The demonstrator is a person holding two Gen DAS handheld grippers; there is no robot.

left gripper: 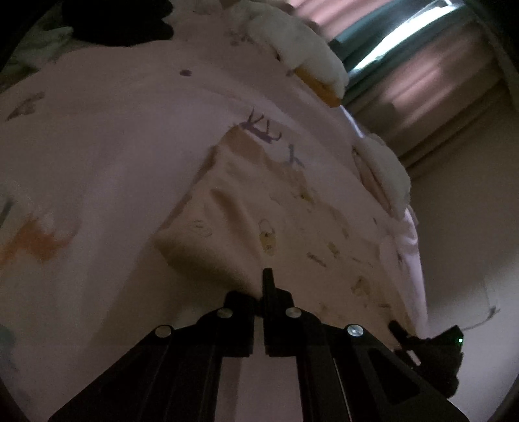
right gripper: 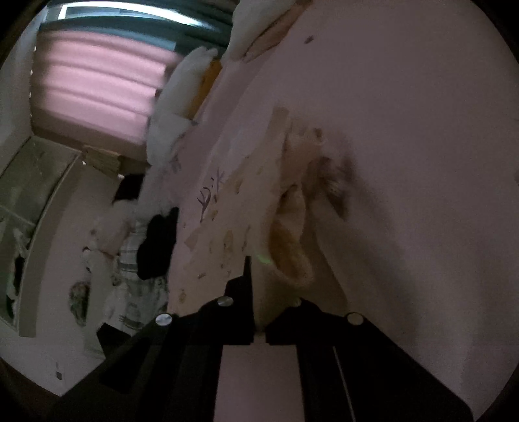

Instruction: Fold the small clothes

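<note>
A small cream garment [left gripper: 269,207] with pale animal prints lies across a pink bedsheet [left gripper: 97,146]. My left gripper [left gripper: 261,285] is shut on its near edge, and the cloth rises up to the fingers. The right gripper [left gripper: 418,341] shows at the lower right of the left wrist view, at the garment's other near corner. In the right wrist view my right gripper [right gripper: 266,289] is shut on a bunched, ribbed edge of the same garment [right gripper: 227,233], which covers its right finger. The lifted cloth is blurred.
White plush toys [left gripper: 301,52] lie along the bed's far edge, below a pink curtain [left gripper: 438,81]. A dark garment [left gripper: 123,22] sits at the far left of the sheet. In the right wrist view a dark cloth [right gripper: 155,246] and patterned clothes [right gripper: 129,276] lie at the left.
</note>
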